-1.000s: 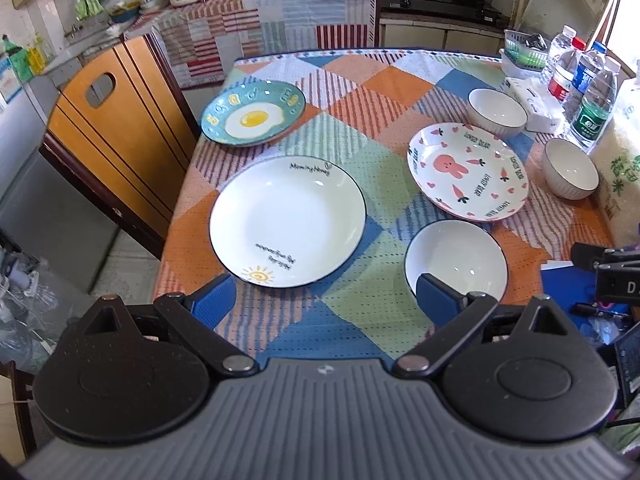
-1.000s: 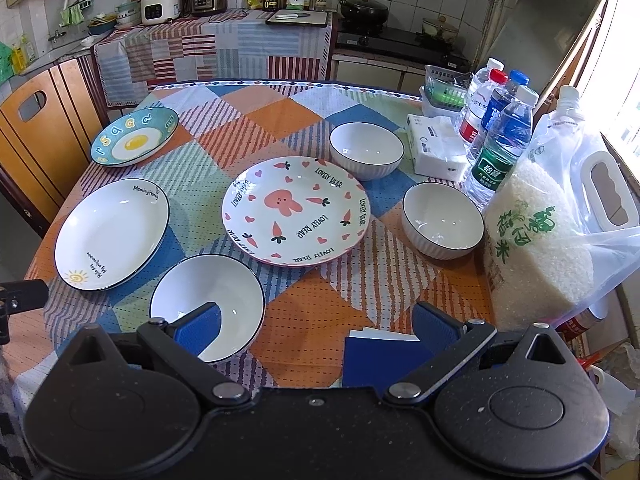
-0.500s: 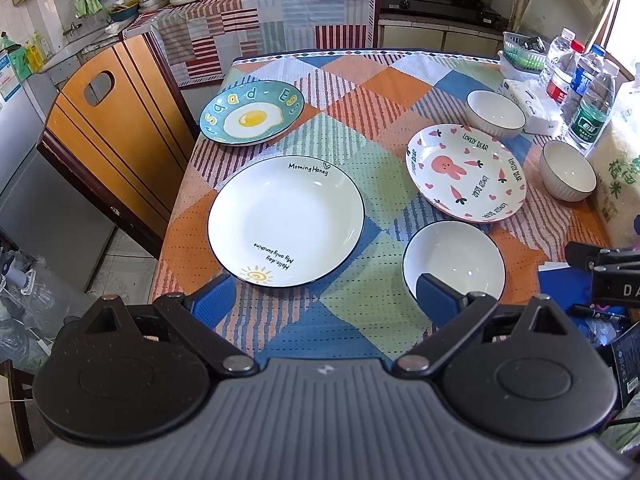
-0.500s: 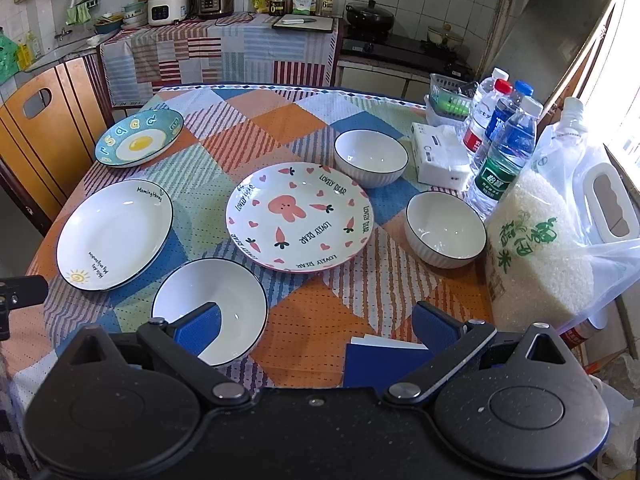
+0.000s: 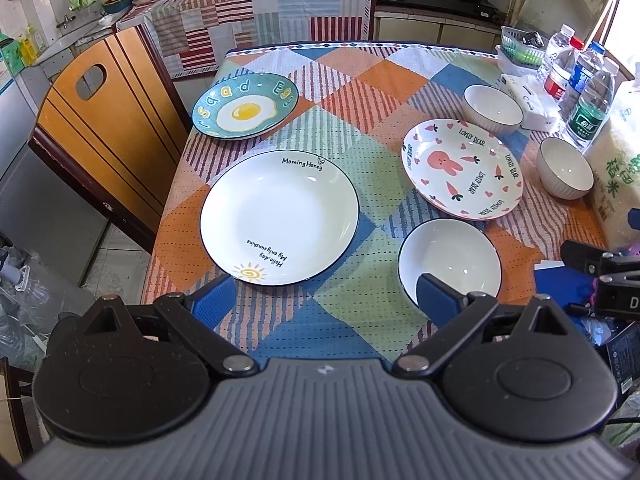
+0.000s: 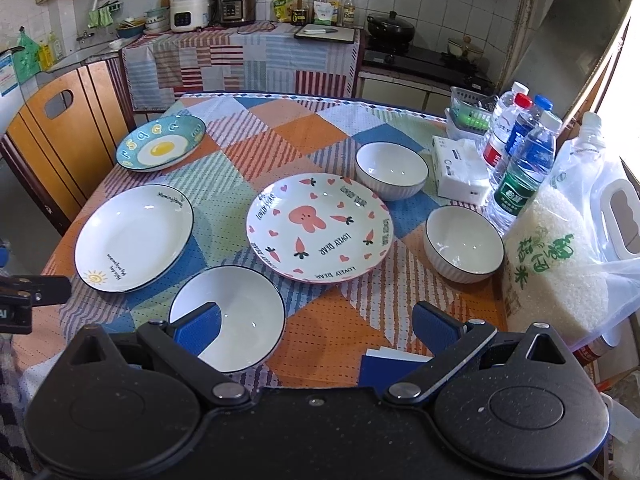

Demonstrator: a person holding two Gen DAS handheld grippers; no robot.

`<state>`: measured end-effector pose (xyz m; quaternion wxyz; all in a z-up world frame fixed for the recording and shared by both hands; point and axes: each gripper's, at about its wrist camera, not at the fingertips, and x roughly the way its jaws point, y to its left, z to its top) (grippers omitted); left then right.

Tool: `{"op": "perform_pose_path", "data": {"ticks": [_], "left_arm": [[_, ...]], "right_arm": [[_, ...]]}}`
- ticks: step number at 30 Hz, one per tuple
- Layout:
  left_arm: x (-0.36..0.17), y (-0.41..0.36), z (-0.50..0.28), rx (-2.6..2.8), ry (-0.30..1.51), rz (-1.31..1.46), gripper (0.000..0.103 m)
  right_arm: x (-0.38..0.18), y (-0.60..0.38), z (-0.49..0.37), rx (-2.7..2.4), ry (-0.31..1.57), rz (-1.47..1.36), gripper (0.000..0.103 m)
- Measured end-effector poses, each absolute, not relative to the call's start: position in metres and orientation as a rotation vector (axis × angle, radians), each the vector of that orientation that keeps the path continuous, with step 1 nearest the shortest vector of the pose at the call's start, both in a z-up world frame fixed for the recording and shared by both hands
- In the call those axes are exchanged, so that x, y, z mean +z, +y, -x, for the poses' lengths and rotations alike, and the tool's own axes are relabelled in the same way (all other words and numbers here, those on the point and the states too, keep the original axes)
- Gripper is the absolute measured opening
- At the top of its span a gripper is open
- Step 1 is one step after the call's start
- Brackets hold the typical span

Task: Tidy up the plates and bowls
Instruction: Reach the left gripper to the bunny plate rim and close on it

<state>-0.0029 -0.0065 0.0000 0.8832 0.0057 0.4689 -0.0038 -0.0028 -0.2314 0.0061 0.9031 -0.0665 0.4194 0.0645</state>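
Observation:
On the patchwork tablecloth lie a large white plate (image 5: 279, 216) (image 6: 134, 238), a teal egg plate (image 5: 245, 105) (image 6: 161, 148), a pink rabbit plate (image 5: 462, 168) (image 6: 319, 227) and a small white dish (image 5: 450, 265) (image 6: 236, 322). Two ribbed white bowls stand at the right, one further back (image 5: 493, 108) (image 6: 391, 170), one nearer (image 5: 565, 168) (image 6: 464, 243). My left gripper (image 5: 322, 300) hovers open above the near table edge, empty. My right gripper (image 6: 316, 326) is open too, its left finger over the small dish.
Water bottles (image 6: 524, 160), a tissue pack (image 6: 460, 172), a rice bag (image 6: 560, 264) and a green basket (image 6: 470, 114) crowd the right side. A blue booklet (image 6: 394, 368) lies at the near edge. A wooden chair (image 5: 104, 120) stands left of the table.
Both grippers have drawn slightly back and tilted up, so more of the kitchen shows. No plate or bowl has moved.

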Motion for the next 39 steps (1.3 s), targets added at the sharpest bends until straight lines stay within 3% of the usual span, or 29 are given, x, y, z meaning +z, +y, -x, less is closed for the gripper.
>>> {"op": "perform_pose_path", "data": {"ticks": [7, 13, 19, 26, 29, 32, 34, 36, 38, 39], "left_arm": [[0.001, -0.007, -0.021, -0.059, 0.994, -0.009, 0.097], [-0.007, -0.008, -0.064, -0.067, 0.962, -0.024, 0.097], [-0.031, -0.014, -0.111, -0.126, 0.919, 0.011, 0.097], [-0.068, -0.045, -0.165, -0.225, 0.933, -0.010, 0.096], [-0.095, -0.056, -0.188, -0.232, 1.000, -0.011, 0.086], [-0.117, -0.064, -0.202, -0.240, 1.049, -0.008, 0.084], [-0.125, -0.067, -0.206, -0.260, 1.056, -0.003, 0.078], [-0.132, -0.070, -0.209, -0.285, 1.064, 0.000, 0.067], [-0.139, -0.071, -0.214, -0.305, 1.089, 0.015, 0.055], [-0.144, -0.071, -0.217, -0.309, 1.107, 0.027, 0.046]], "right_arm": [[0.014, -0.237, -0.005, 0.166, 0.758, 0.138, 0.103], [-0.004, -0.253, -0.027, 0.253, 0.504, 0.101, 0.103], [-0.052, -0.286, -0.082, 0.247, 0.655, -0.132, 0.101], [-0.119, -0.306, -0.122, 0.161, 0.809, -0.265, 0.088], [-0.136, -0.312, -0.131, 0.149, 0.854, -0.322, 0.084], [-0.148, -0.313, -0.137, 0.137, 0.873, -0.331, 0.077], [-0.153, -0.313, -0.141, 0.153, 0.872, -0.337, 0.064], [-0.157, -0.314, -0.143, 0.155, 0.876, -0.344, 0.058], [-0.161, -0.316, -0.147, 0.142, 0.884, -0.336, 0.045], [-0.164, -0.318, -0.148, 0.130, 0.888, -0.331, 0.031]]}}
